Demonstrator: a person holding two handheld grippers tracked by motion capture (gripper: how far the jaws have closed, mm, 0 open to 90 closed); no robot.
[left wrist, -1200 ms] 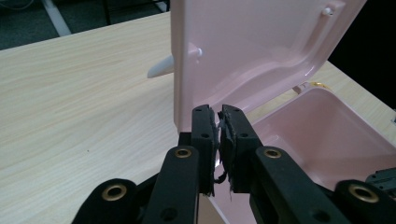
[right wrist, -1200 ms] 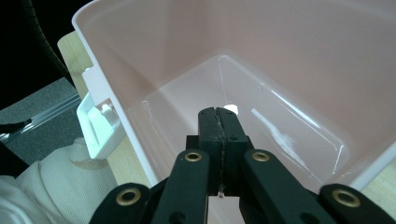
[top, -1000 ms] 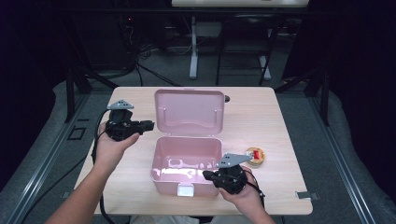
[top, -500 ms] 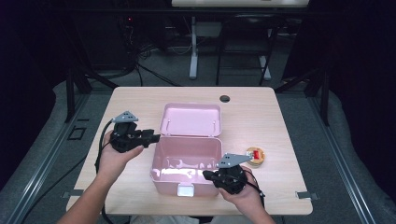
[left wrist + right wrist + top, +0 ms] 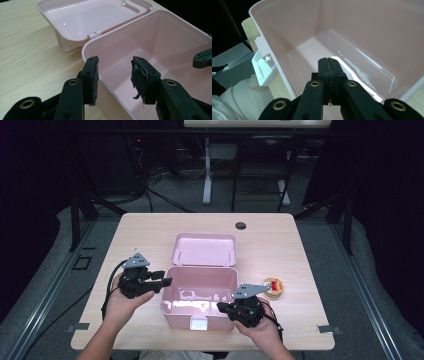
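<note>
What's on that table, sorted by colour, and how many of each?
Pink: 1, the open box with its lid swung back
Black: 2, the left gripper and the right gripper
Yellow and red: 1, a small round thing right of the box, too small to identify
Total: 4

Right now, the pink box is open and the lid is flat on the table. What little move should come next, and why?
Probably the left gripper should draw back from the box. Its jaws have just been opening and straddle the box's left rim without pressing it, and the lid already lies fully back on the table. The right gripper is shut over the right rim, steadying it.
</note>
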